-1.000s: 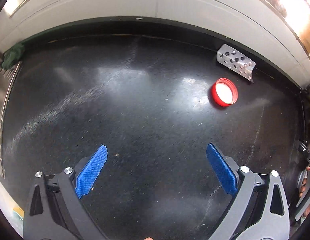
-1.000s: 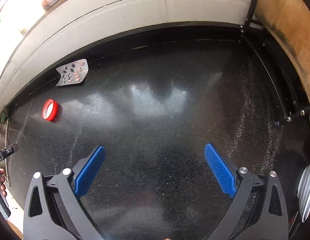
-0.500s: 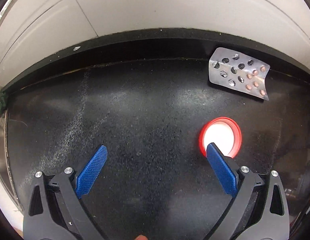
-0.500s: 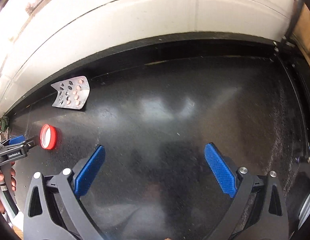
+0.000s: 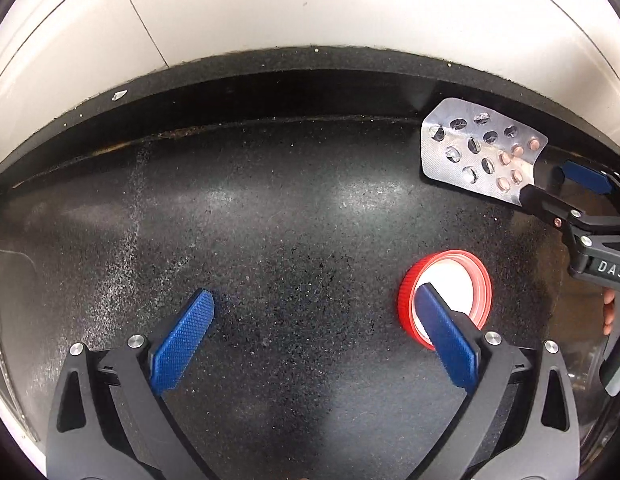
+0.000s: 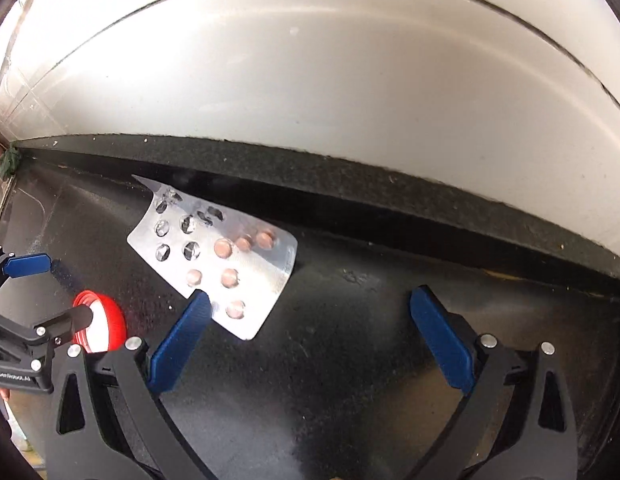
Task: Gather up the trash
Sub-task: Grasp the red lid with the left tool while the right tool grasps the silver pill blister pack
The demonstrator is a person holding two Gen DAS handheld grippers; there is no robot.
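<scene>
In the left wrist view, the left gripper (image 5: 313,312) is spread wide over the black desk (image 5: 270,220). Its right finger covers part of the red cap (image 5: 465,280), which lies open side up with nothing in it. The step seems to be reaching; next the cap must come between the fingers.

In the right wrist view, the right gripper (image 6: 310,312) is also spread. Its left finger overlaps the pill strip (image 6: 222,256), which still holds a few pills. No trash bin is visible.

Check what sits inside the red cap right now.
The red cap lies open side up on the black counter; its white inner face shows. One finger of the left tool covers part of it, so that part stays unseen.
</scene>
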